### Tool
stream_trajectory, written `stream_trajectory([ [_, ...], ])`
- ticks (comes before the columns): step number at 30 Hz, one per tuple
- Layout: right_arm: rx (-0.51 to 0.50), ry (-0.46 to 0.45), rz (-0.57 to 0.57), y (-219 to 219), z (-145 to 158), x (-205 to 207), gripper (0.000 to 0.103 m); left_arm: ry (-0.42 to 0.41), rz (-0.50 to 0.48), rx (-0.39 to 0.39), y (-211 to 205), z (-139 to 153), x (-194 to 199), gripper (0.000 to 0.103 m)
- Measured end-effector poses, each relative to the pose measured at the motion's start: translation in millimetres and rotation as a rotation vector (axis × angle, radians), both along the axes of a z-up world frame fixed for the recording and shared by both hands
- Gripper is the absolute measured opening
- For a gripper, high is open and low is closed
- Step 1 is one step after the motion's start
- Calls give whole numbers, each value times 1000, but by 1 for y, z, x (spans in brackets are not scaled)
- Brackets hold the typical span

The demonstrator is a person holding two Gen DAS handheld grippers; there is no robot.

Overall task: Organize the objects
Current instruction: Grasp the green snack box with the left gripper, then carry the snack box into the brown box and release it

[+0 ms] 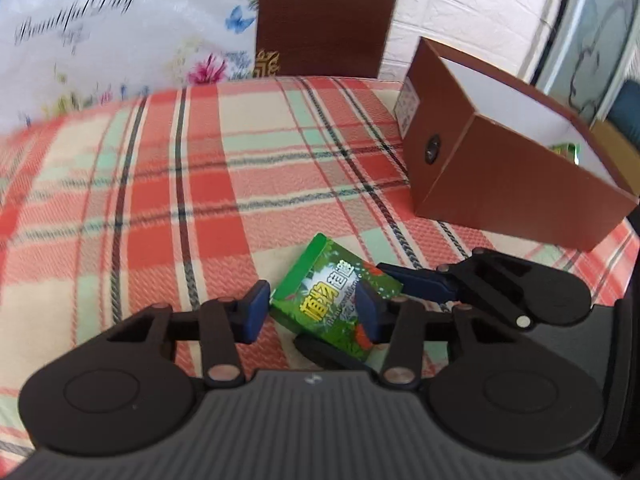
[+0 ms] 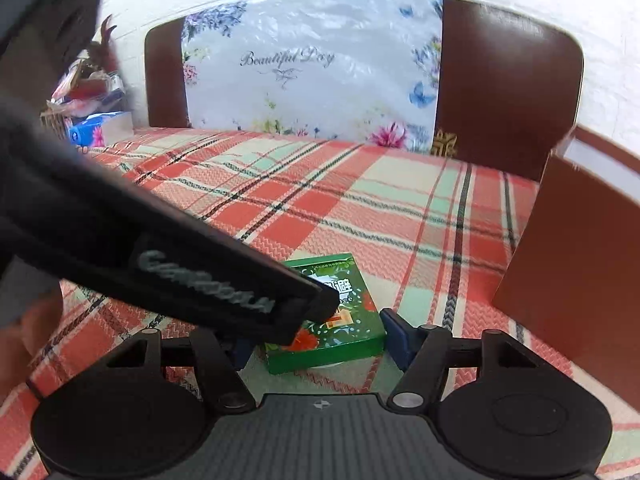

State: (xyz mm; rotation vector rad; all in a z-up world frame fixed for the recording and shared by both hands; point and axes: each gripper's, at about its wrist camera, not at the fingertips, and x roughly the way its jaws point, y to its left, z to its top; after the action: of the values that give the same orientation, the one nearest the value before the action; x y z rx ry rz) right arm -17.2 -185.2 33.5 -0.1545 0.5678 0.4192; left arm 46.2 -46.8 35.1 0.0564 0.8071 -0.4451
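Note:
A small green box (image 1: 334,294) with printed leaves lies on the plaid cloth; it also shows in the right wrist view (image 2: 340,332). My left gripper (image 1: 314,310) is open around it, its blue pads on either side, the right pad over the box's top. My right gripper (image 2: 320,342) is open around the same box, from the other side; one of its fingers (image 1: 416,284) shows beside the box in the left wrist view. The left gripper's body (image 2: 180,264) crosses the right wrist view and hides part of the box.
An open brown box (image 1: 508,176) with a white inside stands at the right on the cloth, a green packet (image 1: 566,152) inside it. A brown chair back (image 2: 508,80) with a floral cover (image 2: 312,64) is behind. Tissue packs (image 2: 96,130) lie far left.

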Motion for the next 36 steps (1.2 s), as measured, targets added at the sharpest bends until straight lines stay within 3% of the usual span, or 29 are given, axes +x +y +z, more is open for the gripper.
stream_trajectory([
  [6, 21, -191, -97, -15, 25, -25, 62, -130, -58, -16, -23, 51, -18, 48],
  [11, 28, -365, -252, -54, 58, -36, 62, -282, -180, -49, -74, 99, -30, 48],
  [14, 52, -399, -355, -87, 68, -31, 61, -337, -275, -47, -116, 113, -32, 48],
  [17, 75, -388, -448, -123, 68, -20, 60, -368, -344, -6, -159, 109, -29, 50],
  [20, 83, -373, -515, -147, 62, -11, 60, -343, -344, 7, -188, 100, -17, 51],
  [23, 79, -356, -604, -162, 54, -2, 64, -313, -267, 47, -203, 92, -5, 61],
  [27, 120, -321, -662, -180, 46, 6, 70, -242, -175, 60, -195, 85, 11, 62],
  [36, 184, -358, -694, -179, 47, -27, 74, -235, -95, 123, -180, 89, -4, 65],
])
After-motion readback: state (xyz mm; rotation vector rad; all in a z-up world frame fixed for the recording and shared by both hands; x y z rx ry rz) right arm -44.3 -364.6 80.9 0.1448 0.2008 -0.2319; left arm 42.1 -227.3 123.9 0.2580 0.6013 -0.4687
